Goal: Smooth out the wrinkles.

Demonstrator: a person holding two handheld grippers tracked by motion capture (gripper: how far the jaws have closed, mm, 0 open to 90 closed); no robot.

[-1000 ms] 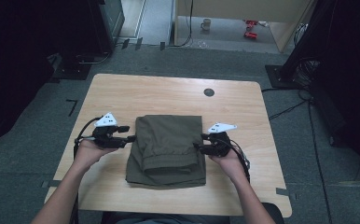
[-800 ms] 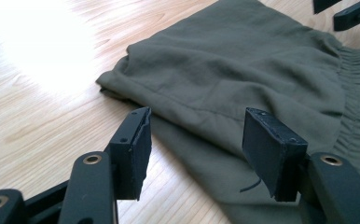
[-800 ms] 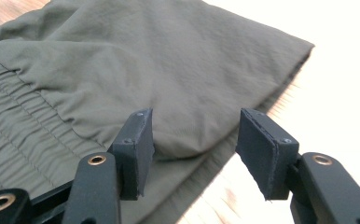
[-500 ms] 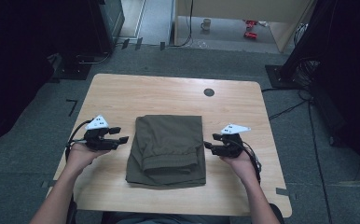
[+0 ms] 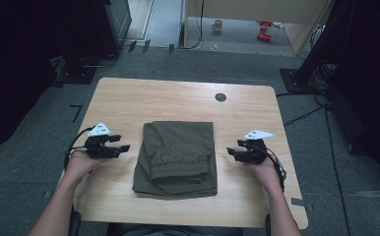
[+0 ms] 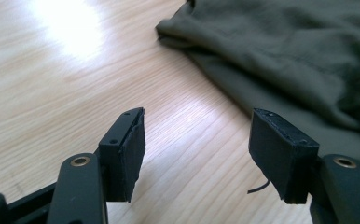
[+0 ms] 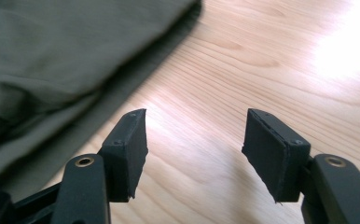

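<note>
So the olive-green garment (image 5: pixel 176 157) sits folded into a tidy rectangle right in the middle of the high view, on the light wooden table (image 5: pixel 129 101), with the thicker layered bit down toward the bottom of the frame. The left gripper (image 5: pixel 121 148) is parked at the left of the frame and the right gripper (image 5: pixel 232 153) at the right, each off the fabric with bare wood between, both pointing inward at the cloth. Both tongs are released, jaws spread wide with nothing in them: in the left gripper view you can see woodgrain between the pads and the cloth edge off to the upper right, and the right gripper view is the mirror of that, cloth at upper left. My guess is the folding's finished, since the bundle is square and flat and neither hand is touching it. Holding them low and clear on either side looks like a resting pose so nothing snags the fold.
</note>
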